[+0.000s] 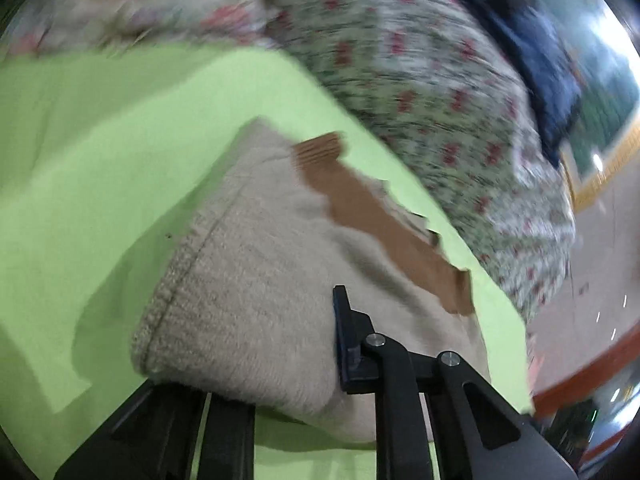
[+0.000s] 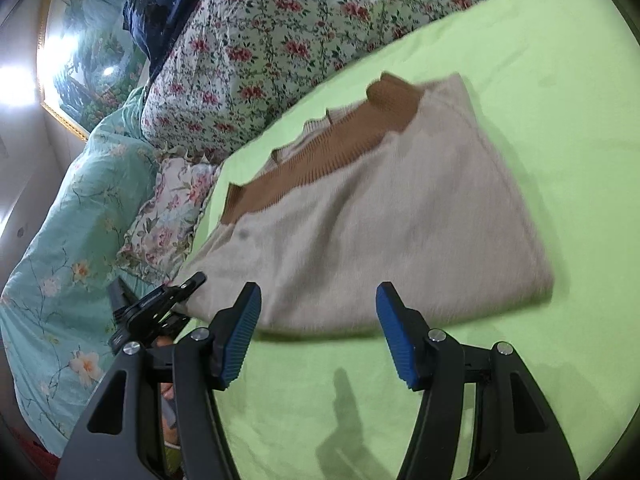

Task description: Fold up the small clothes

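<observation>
I see one sweater (image 2: 384, 216), beige knit with a brown ribbed collar (image 2: 320, 160), lying folded into a rough rectangle on the bed's lime-green sheet (image 2: 540, 80). In my left wrist view the same sweater (image 1: 256, 288) fills the lower middle, its thick seamed edge curving down on the left and the collar (image 1: 384, 220) running along its far side.

My left gripper (image 1: 296, 376) has its jaws closed on the near edge of the sweater: the knit bunches right over the left finger and hides it, while the right finger (image 1: 352, 344) presses into the fabric from the side. In the right wrist view that left gripper (image 2: 160, 304) shows as a black tool at the sweater's lower left corner, touching the cloth.

My right gripper (image 2: 316, 332) hangs just short of the sweater's near edge, its two blue-padded jaws standing well apart with nothing between them but sheet; their shadow falls on the green below.

Beyond the sheet I count one floral quilt (image 2: 280, 40) with red blossoms, one frilled floral pillow (image 2: 168, 216) beside it, one teal flowered cover (image 2: 60, 240) and one dark blue cloth (image 2: 160, 0) on top of the quilt. A framed landscape painting (image 2: 80, 64) hangs on the wall behind.
</observation>
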### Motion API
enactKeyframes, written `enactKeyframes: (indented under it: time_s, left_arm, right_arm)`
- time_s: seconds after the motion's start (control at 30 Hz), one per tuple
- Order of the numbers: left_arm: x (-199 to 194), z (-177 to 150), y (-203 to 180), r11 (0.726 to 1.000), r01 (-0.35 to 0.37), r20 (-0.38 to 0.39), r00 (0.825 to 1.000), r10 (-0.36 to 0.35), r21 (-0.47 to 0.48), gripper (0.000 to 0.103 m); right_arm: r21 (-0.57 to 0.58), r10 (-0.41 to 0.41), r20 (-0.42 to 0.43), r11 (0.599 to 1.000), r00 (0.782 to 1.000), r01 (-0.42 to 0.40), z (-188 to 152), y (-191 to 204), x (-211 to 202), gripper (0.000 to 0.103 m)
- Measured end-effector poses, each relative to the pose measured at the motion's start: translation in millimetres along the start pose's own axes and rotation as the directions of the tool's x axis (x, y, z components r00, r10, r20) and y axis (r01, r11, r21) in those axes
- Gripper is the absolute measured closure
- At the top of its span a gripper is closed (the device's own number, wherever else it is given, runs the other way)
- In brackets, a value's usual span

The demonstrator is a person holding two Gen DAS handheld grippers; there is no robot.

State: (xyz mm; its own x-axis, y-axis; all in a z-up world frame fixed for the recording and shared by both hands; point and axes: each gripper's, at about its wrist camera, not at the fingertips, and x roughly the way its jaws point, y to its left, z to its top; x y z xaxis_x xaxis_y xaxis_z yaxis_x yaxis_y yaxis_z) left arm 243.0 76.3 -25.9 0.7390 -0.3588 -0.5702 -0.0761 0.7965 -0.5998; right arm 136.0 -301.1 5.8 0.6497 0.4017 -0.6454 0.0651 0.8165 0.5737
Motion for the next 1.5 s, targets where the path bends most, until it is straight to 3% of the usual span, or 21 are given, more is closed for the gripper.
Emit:
enactKeyframes:
  time_s: [0.1, 0.2, 0.3, 0.43, 0.5, 0.63, 0.8, 0.93, 1.0, 1.07, 1.13, 1.23, 1.5]
  left_arm:
    - [-5, 2, -44, 0.989, 0.024, 0.006, 1.0, -0.025, 0.144, 0.093]
    - [-5, -2, -92, 0.957, 0.048, 0.002, 0.999, -0.05, 0.287, 0.093]
    - [3, -19, -137, 0.903, 0.089, -0.027, 0.996, -0.086, 0.42, 0.093]
    - [28, -55, -179, 0.825, 0.156, -0.119, 0.987, -0.108, 0.544, 0.099]
    - [46, -68, -184, 0.81, 0.21, -0.196, 0.973, -0.119, 0.548, 0.103]
    - [68, -82, -176, 0.816, 0.142, -0.216, 0.976, -0.022, 0.56, 0.103]
    - [42, -70, -147, 0.856, 0.135, -0.186, 0.982, -0.046, 0.499, 0.102]
    - [19, -60, -116, 0.902, 0.121, -0.157, 0.986, -0.06, 0.415, 0.083]
    - [15, -57, -108, 0.915, 0.102, -0.145, 0.988, -0.048, 0.391, 0.069]
    - [13, -56, -110, 0.913, 0.097, -0.144, 0.989, -0.042, 0.396, 0.049]
    - [17, -57, -119, 0.898, 0.052, -0.129, 0.992, 0.005, 0.437, 0.039]
    - [17, -60, -126, 0.87, -0.029, -0.071, 0.995, 0.074, 0.493, 0.037]
    - [-8, -62, -86, 0.912, -0.104, -0.031, 0.991, 0.127, 0.397, 0.035]
  right_arm:
    - [-0.001, 0.047, 0.004, 0.999, 0.999, -0.047, 25, -4, 0, 0.042]
    - [0.011, 0.085, -0.009, 0.996, 0.996, -0.085, 48, -7, 8, 0.042]
    - [0.053, 0.157, -0.049, 0.987, 0.986, -0.155, 72, -14, 25, 0.042]
    - [0.116, 0.264, -0.12, 0.961, 0.957, -0.251, 98, -21, 59, 0.04]
    - [0.137, 0.286, -0.142, 0.954, 0.948, -0.267, 104, -24, 73, 0.039]
    - [0.108, 0.248, -0.212, 0.967, 0.945, -0.229, 114, -16, 108, 0.039]
    - [0.082, 0.263, -0.224, 0.964, 0.938, -0.251, 122, -4, 126, 0.038]
    - [0.078, 0.286, -0.233, 0.958, 0.929, -0.275, 116, 8, 135, 0.038]
    - [0.086, 0.297, -0.233, 0.955, 0.926, -0.284, 113, 10, 138, 0.038]
    - [0.09, 0.295, -0.236, 0.955, 0.926, -0.282, 111, 14, 141, 0.038]
    - [0.09, 0.295, -0.235, 0.955, 0.926, -0.281, 111, 17, 141, 0.038]
    - [0.088, 0.297, -0.231, 0.955, 0.927, -0.284, 110, 21, 136, 0.037]
    - [0.06, 0.293, -0.222, 0.956, 0.93, -0.287, 104, 32, 118, 0.036]
